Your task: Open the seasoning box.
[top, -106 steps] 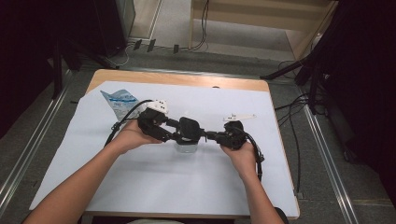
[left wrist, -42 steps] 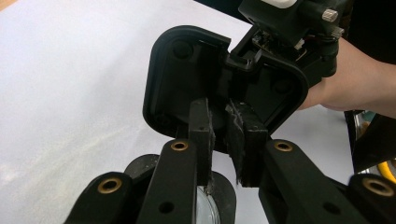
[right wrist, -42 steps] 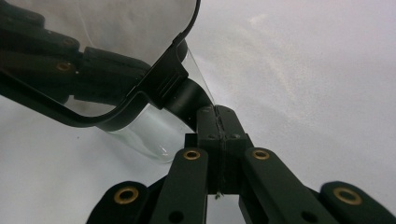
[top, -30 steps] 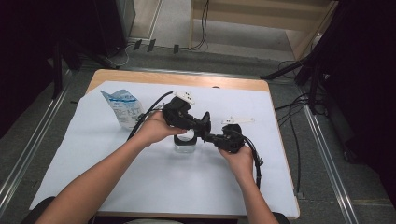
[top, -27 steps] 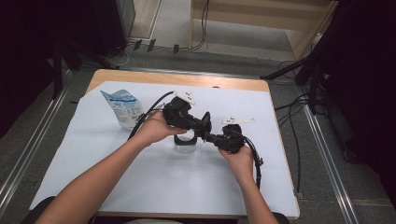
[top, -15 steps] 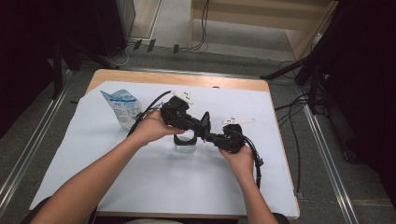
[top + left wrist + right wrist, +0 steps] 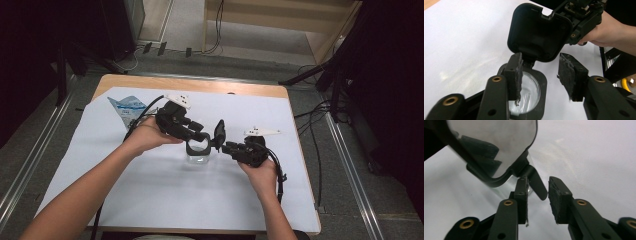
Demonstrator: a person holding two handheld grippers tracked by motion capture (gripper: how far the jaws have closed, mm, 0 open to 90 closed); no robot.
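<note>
A clear container [image 7: 198,152] with a black rim stands mid-table, and its hinged black lid [image 7: 219,132] is swung upright. My left gripper [image 7: 200,136] hovers over the rim from the left. In the left gripper view its jaws stand open above the container [image 7: 541,100]. One pad [image 7: 515,72] is over the opening, with the lid [image 7: 539,32] behind. My right gripper [image 7: 225,146] comes in from the right at the lid's base. In the right gripper view it is open [image 7: 537,195], with the lid's black tab [image 7: 536,185] between the jaws under the lid [image 7: 494,142].
A blue-and-white packet [image 7: 129,107] lies at the back left of the white sheet [image 7: 150,200] that covers the table. The wooden table edge [image 7: 200,86] runs along the back. Cables [image 7: 315,125] trail on the floor to the right.
The left gripper rose from beside the container, moved over its rim, then drew slightly back to the left. The lid now stands upright. The right hand has barely moved.
</note>
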